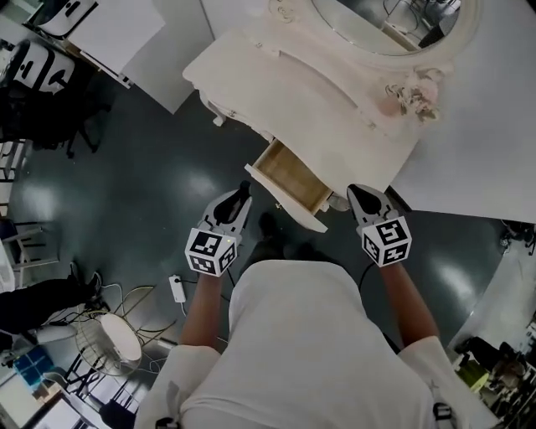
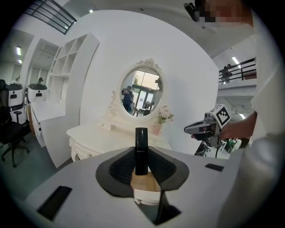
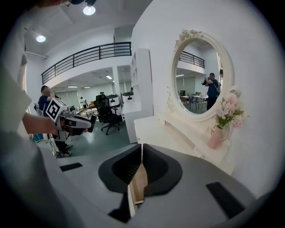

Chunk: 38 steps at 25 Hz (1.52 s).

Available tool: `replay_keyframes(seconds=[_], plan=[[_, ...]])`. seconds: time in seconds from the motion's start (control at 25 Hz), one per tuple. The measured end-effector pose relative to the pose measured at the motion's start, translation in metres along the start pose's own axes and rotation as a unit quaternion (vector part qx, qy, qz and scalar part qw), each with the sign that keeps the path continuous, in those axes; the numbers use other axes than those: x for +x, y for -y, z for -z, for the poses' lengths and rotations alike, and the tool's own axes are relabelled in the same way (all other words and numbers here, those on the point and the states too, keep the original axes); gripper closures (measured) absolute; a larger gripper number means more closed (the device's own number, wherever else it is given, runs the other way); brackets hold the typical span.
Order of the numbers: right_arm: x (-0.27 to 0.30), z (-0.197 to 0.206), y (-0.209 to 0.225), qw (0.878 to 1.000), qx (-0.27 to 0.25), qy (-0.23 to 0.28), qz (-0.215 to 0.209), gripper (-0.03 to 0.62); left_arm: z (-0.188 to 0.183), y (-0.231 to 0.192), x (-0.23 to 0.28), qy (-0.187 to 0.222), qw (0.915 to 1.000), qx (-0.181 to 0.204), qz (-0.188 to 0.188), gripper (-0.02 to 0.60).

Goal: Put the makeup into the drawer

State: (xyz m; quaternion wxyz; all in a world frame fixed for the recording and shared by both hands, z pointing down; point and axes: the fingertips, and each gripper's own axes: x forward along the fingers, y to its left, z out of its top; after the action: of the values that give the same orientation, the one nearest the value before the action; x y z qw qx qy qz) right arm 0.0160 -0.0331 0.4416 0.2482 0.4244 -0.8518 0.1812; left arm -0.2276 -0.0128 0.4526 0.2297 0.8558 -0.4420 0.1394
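**Makeup tube in left claw, drawer open and waiting**

The left claw (image 1: 241, 199) pinches a slim black makeup tube (image 2: 141, 150) upright between its pads. The hold sits low on the barrel, and the top half sticks out above the jaws. The right claw (image 3: 141, 153) is pressed together with nothing in it. Both hang over the dark floor (image 1: 151, 193), one on each side of the open drawer (image 1: 289, 178). The drawer juts from the front of the cream dressing-table surface (image 1: 276, 84). The tube is just beside the drawer's left corner, not yet over it.

Handling, as a guess: the tube looks light, rigid and glossy. Its smooth sides could twist or slip in the pads, so a hold across the barrel seems right — not on the cap end, which may pull off. It doesn't look fragile.

Materials:
- **Drawer:** pale bare wood inside, white painted front.
- **Surface:** matte cream with a curved front edge.
- **Mirror:** oval mirror (image 1: 394, 21) in a carved, scrolled frame, with pink flowers (image 1: 414, 92) at its foot.
- **Floor:** dark, with a slight sheen.
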Motion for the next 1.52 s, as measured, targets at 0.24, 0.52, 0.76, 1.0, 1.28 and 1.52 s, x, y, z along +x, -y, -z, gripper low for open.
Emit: replay_keyframes(seconds=[0.24,0.52,0.76,1.0,1.28,1.52], plan=[[0.015,0.015,0.002,0.999,0.028,-0.017,0.035,0.565,0.017,-0.017,0.047,-0.047,0.9965,0.018,0.068,0.482],[0.024,0.025,-0.011,0.996,0.061,-0.034,0.058,0.565,0.024,-0.026,0.085,-0.091,0.9862,0.046,0.13,0.482],[0.025,0.037,-0.009,0.992,0.095,-0.041,0.076,0.565,0.039,-0.026,0.109,-0.132,0.9777,0.063,0.151,0.482],[0.035,0.053,-0.003,0.989,0.115,-0.047,0.076,0.565,0.063,-0.028,0.135,-0.18,0.9646,0.119,0.151,0.482],[0.058,0.07,0.002,0.988,0.128,-0.063,0.054,0.565,0.093,-0.036,0.161,-0.256,0.9324,0.212,0.143,0.482],[0.073,0.081,0.009,0.986,0.15,-0.067,0.038,0.565,0.124,-0.044,0.189,-0.313,0.8892,0.296,0.154,0.482]])
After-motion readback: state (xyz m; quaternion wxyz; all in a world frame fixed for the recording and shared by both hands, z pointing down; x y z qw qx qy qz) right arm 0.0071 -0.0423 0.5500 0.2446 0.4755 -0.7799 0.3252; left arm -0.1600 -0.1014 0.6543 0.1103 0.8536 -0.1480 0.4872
